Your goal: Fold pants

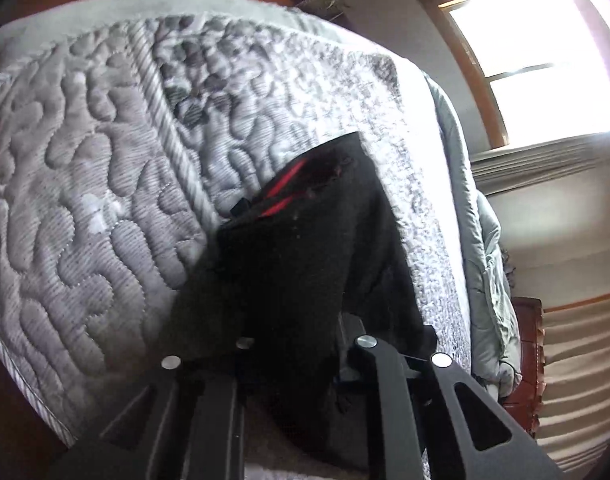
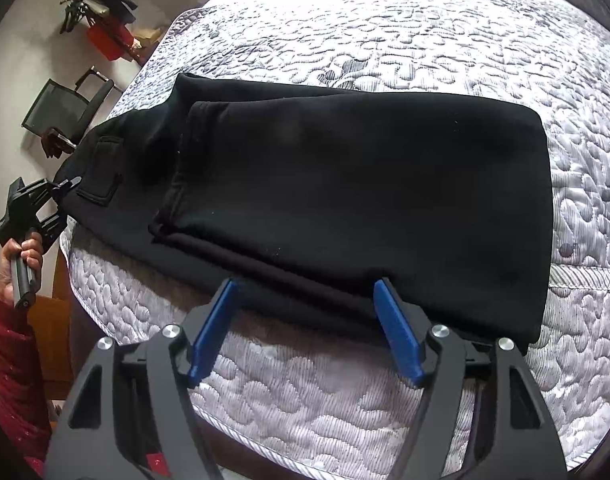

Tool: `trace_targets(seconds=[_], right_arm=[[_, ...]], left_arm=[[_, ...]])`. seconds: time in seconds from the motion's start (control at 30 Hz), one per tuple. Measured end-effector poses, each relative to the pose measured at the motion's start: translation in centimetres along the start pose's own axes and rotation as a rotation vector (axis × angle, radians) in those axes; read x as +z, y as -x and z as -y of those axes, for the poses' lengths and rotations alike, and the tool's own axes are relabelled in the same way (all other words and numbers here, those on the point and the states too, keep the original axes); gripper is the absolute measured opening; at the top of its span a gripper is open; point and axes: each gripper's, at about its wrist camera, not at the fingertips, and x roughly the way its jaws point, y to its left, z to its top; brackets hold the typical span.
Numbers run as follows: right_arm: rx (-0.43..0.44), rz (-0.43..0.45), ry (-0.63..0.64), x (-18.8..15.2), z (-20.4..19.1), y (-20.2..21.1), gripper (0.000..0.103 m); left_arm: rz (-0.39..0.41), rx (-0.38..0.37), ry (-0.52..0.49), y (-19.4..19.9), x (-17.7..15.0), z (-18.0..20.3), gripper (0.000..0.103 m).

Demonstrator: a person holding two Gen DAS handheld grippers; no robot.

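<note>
One fold is already made in the black pants [image 2: 345, 184] on the bed [image 2: 385, 400]. The waist end is pinched by the left gripper [image 2: 67, 184]; the right gripper [image 2: 305, 284] is held wide. More folding is left.

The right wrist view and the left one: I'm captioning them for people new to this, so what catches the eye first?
The black pants, already folded over once, lie across the quilted grey mattress. At the left edge of the right wrist view, the left hand-held gripper pinches their pocket end, while the right hand-held gripper, blue fingers spread, sits at the near edge. In the left wrist view a bright window glares at upper right.
</note>
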Motion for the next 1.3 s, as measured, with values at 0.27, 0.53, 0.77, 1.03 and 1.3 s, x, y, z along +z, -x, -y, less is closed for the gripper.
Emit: trace_targets(seconds=[0.27,0.53,0.77,1.03,1.3], right_arm=[[0.004,0.028,-0.024,0.0,0.0,1.2,0.071],[0.014,0.068,-0.056,-0.1,0.8,2.5,0.071],[0.028,0.08,-0.107,-0.5,2.3,2.7,0.071],[0.04,0.107,-0.132,-0.8,3.5,3.5,0.071],[0.04,0.1,-0.168,-1.1,5.0,3.2,0.071]], left_arm=[[0.086,-0.035,-0.18,2.3,-1.8,5.4,0.013],[0.151,-0.024,-0.53,3.5,-7.0,12.9,0.013],[0.105,-0.004,-0.813,2.1,-13.7,18.8,0.013],[-0.019,0.039,-0.966,-2.4,-19.9,21.4,0.013],[-0.171,0.119,-1.049,-7.7,-24.2,20.2,0.016]])
